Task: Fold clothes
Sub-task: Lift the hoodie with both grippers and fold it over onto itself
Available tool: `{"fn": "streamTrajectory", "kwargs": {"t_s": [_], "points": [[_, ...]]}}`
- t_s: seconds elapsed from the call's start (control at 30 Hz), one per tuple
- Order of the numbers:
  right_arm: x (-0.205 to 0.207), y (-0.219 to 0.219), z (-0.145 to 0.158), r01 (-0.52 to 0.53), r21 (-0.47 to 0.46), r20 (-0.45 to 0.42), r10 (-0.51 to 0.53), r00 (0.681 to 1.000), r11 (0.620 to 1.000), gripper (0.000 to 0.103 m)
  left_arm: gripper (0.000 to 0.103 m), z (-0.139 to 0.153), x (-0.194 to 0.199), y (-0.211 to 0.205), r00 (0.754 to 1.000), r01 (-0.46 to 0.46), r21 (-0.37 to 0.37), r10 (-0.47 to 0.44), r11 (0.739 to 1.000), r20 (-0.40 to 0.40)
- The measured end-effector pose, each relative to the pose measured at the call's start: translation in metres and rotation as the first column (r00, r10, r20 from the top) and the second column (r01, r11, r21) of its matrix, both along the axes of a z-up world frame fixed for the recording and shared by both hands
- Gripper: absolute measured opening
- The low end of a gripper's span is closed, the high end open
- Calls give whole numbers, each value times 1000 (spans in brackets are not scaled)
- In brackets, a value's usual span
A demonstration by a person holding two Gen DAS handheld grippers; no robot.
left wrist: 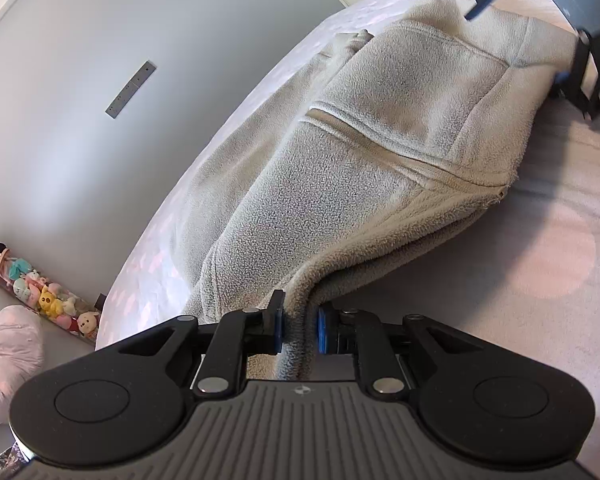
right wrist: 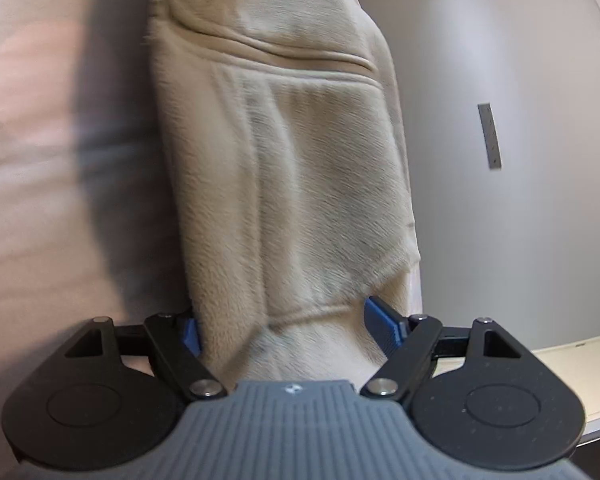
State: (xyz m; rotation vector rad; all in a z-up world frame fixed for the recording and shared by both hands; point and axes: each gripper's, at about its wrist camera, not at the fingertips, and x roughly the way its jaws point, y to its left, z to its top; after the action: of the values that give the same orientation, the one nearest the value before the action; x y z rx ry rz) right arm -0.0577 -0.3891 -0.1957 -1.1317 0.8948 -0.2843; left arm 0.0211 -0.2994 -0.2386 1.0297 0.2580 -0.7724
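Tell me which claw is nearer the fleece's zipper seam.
Left. The left claw pinches the fleece edge just below the zipper seam; the right claw straddles the far end, open.

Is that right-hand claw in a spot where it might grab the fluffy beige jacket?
Probably yes. The right gripper stands open with the fleece jacket already lying between its fingers, nothing blocking. The left gripper already pinches another edge.

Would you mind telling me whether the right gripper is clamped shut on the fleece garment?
No, the right gripper stands wide open, its blue fingers spread either side of the fleece garment.
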Motion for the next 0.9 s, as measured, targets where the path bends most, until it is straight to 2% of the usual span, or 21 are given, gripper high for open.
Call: {"fn": "streamTrajectory", "kwargs": {"t_s": [0.1,0.3,0.57,0.67,0.7,0.73,0.77,0.8,0.9], "points": [[-4,-6,19,6,3,16,-7,1000,1000,79,13,5,1,0,1000,-4,-33,4,999,1],[-18,-15,39,-43,-78,-2,43,999,996,79,13,18,4,4,1000,-10,-119,11,993,11],[-46,-32,47,-17,-78,-33,15,999,997,78,13,25,6,3,1000,-12,-134,14,991,14],[-65,-41,47,6,-60,-21,-7,1000,998,57,13,24,6,2,1000,-7,-126,9,992,17],[-70,-43,49,10,-45,-7,-10,1000,999,44,13,24,6,1,1000,-5,-121,7,993,18],[-75,-44,52,13,-30,7,-13,1000,999,26,13,24,6,0,1000,-3,-117,6,993,19],[-80,-43,56,14,-10,28,-14,1000,1000,17,13,22,5,-1,1000,-3,-111,6,994,23],[-86,-42,60,12,-3,49,-11,999,1000,13,13,21,4,-2,1000,-3,-104,6,995,26],[-98,-40,76,7,21,112,-9,994,1000,13,16,14,4,-6,999,-9,-63,12,998,47]]}}
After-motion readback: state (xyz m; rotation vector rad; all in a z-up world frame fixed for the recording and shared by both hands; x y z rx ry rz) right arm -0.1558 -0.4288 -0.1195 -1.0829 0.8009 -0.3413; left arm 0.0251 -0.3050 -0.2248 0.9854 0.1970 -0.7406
